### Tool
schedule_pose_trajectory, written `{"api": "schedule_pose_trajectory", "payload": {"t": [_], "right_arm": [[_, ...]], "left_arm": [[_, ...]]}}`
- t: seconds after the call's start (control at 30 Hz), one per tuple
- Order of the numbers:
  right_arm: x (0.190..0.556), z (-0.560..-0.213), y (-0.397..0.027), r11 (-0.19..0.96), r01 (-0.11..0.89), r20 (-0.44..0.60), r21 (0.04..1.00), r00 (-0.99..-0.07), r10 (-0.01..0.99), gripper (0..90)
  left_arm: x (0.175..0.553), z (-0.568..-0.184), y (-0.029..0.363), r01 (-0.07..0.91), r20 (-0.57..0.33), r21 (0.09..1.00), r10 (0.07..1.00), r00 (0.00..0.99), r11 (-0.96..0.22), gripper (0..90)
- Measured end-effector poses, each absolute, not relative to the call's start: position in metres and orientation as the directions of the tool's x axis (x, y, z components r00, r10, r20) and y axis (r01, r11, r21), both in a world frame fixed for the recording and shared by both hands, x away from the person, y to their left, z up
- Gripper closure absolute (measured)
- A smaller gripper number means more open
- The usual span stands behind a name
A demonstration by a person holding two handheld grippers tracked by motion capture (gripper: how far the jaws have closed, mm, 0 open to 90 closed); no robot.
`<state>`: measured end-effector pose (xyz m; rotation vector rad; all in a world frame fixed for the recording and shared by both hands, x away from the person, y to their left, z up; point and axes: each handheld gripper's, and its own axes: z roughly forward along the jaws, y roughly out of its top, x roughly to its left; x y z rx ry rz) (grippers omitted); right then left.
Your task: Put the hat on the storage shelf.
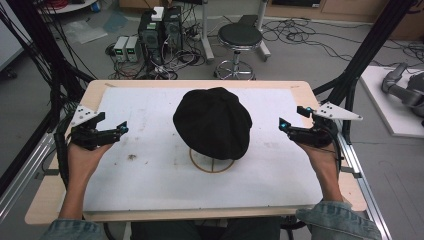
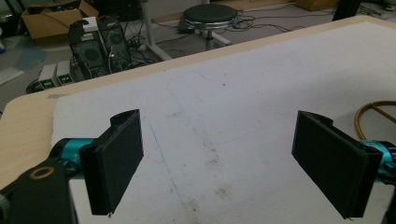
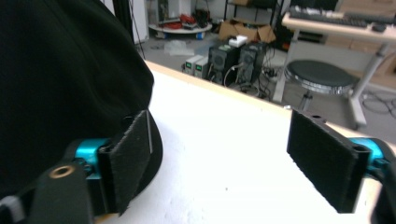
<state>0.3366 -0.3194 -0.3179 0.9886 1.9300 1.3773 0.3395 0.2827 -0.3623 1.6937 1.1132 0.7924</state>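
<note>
a black cap [image 1: 212, 122] sits on a wooden ring stand [image 1: 212, 164] mid-counter [image 1: 150, 165]. the right gripper [image 1: 292, 117], jaws released, hangs just beside it; the left gripper [image 1: 114, 121], jaws released, waits well apart.

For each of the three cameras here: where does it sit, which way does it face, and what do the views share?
High view: above the person's side, facing forward and down on the table; shows the black cap on its wire stand, both forearms, left gripper and right gripper.
Left gripper view: on the left gripper, facing across the white mat; open jaws.
Right gripper view: on the right gripper, beside the cap; open jaws.
Shared: stool and computer towers.
</note>
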Motion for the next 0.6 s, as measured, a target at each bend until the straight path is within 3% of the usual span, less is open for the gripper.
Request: {"api": "schedule_pose_trajectory", "payload": {"t": [0.17, 0.6], "right_arm": [[0.342, -0.338, -0.328, 0.217, 0.308, -0.004, 0.926, -0.566, 0.824, 12.9], [0.347, -0.365, -0.348, 0.180, 0.396, 0.059, 0.900, -0.521, 0.851, 12.9]], "left_arm": [[0.340, -0.363, 0.281, 0.322, 0.026, 0.933, 0.923, 0.384, -0.160, 16.8], [0.345, -0.365, 0.281, 0.320, 0.027, 0.934, 0.926, 0.377, -0.157, 16.8]]}}
